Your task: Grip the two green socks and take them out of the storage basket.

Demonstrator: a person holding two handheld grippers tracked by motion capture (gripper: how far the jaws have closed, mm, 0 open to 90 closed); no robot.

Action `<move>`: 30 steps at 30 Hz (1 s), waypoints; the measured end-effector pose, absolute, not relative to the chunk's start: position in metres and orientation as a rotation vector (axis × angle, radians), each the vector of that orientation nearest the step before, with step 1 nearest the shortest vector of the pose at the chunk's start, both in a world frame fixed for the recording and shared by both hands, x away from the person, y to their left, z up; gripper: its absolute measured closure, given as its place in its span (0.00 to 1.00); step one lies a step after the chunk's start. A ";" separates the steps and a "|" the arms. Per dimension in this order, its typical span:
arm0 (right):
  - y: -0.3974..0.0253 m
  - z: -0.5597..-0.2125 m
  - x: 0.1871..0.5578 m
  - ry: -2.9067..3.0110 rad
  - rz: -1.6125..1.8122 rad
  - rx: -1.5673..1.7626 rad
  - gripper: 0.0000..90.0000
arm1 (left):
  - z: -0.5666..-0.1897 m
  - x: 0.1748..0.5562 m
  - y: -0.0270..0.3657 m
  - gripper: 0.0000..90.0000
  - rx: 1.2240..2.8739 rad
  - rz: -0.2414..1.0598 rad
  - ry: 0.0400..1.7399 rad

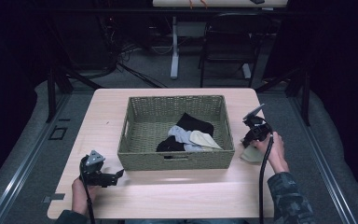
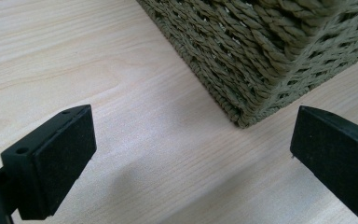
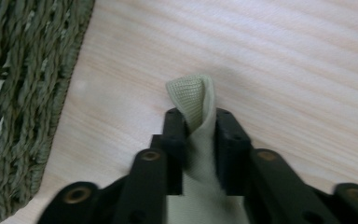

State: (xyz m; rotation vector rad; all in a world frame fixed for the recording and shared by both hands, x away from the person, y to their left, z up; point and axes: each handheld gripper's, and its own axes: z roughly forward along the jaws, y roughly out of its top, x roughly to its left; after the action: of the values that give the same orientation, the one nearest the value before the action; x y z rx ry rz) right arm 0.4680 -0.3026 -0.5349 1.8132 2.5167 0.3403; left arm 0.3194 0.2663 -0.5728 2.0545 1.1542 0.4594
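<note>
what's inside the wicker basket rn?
The wicker basket holds a heap of socks or small cloths: black cloth, a grey piece, a beige sock. Whatever lies beneath the heap is covered. A similar beige sock is outside, clamped in the right hand-held gripper.

Open tool (image 2: 186, 154), woven basket (image 2: 261, 51) corner, pale wooden table (image 2: 74, 56)

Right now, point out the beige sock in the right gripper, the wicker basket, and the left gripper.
beige sock (image 3: 196, 100), right gripper view, on the folded cuff above the jaws.
wicker basket (image 1: 177, 160), high view, on its near wall.
left gripper (image 2: 193, 161), left gripper view, midway between its open jaws.
</note>
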 end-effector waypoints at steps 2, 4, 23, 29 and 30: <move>-0.305 -0.530 0.469 2.510 0.338 1.813 0.71 | -0.573 0.319 0.266 0.00 2.054 0.459 1.153; -0.307 -0.521 0.468 2.485 0.363 1.808 0.62 | -0.573 0.319 0.266 0.00 2.053 0.459 1.154; -0.299 -0.387 0.438 2.429 0.662 1.579 0.10 | -0.572 0.320 0.264 0.00 2.058 0.464 1.147; -0.269 -0.359 0.436 2.487 0.709 1.453 0.07 | -0.572 0.319 0.264 0.00 2.056 0.462 1.152; -0.269 -0.359 0.436 2.487 0.709 1.453 0.07 | -0.572 0.319 0.264 0.00 2.054 0.463 1.154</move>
State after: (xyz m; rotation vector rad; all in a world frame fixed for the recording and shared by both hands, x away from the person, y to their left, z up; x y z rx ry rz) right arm 0.4359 -0.2688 -0.3587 1.4534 2.4874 0.7094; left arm 0.3192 0.2643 -0.5723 2.0542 1.1541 0.4628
